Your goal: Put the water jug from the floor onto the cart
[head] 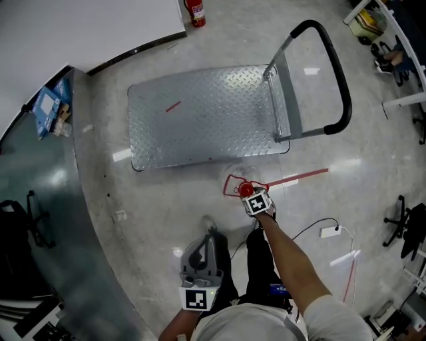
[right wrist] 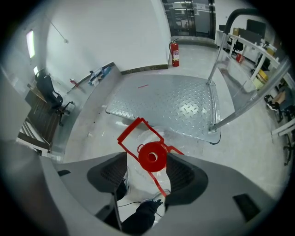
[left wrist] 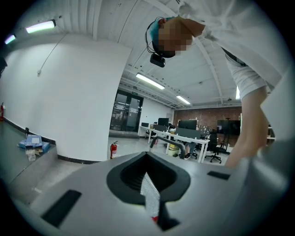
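The clear water jug (head: 238, 181) stands on the floor just in front of the metal cart (head: 200, 113), with a red cap (head: 246, 190) and a red wire handle (head: 232, 184). My right gripper (head: 248, 194) points steeply down over it. In the right gripper view the red cap (right wrist: 152, 156) sits between the open jaws of the right gripper (right wrist: 148, 171), and the pads do not press on it. My left gripper (head: 210, 234) hangs near the person's legs, away from the jug. In its own view the left gripper (left wrist: 148, 177) has its jaws together with nothing held.
The cart's bare diamond-plate deck (right wrist: 170, 101) has an upright push handle (head: 336, 73) at its right end. A fire extinguisher (head: 194, 11) stands by the far wall. A curved dark counter (head: 40, 173) runs along the left. A white power strip (head: 329, 232) and office chairs (head: 406, 226) lie right.
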A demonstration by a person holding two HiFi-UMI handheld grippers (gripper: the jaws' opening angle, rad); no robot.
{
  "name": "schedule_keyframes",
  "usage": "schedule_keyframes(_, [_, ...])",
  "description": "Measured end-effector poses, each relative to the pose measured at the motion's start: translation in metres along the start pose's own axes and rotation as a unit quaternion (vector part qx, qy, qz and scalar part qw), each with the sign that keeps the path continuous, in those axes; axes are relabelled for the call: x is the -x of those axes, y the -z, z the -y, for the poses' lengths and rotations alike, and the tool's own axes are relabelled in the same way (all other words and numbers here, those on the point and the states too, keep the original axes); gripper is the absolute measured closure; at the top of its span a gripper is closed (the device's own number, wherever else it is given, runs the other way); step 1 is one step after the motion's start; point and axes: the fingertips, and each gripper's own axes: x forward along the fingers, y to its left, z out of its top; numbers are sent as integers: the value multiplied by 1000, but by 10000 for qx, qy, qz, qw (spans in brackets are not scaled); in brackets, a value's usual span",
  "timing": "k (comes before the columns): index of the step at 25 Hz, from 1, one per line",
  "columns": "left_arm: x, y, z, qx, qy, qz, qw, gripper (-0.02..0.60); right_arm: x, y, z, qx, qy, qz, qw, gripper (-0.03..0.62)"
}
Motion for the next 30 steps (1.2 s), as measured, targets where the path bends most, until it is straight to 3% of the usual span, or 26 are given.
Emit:
schedule_keyframes(6, [6, 15, -9, 55, -80, -117, 9999, 578, -29, 8, 3, 9, 118, -75, 9999, 335])
schedule_keyframes(11, [9, 21, -13, 51, -88, -150, 9998, 578, -26, -1, 14, 8, 478, 126, 9988, 336])
schedule_keyframes(22, [9, 22, -16, 57, -153, -102, 9998, 578, -25, 7, 18, -101, 666, 55, 9977, 332])
schedule_keyframes(30, [2, 29, -13, 6, -60, -77, 10000, 578, -36, 5, 16, -34, 396, -44, 9992, 324])
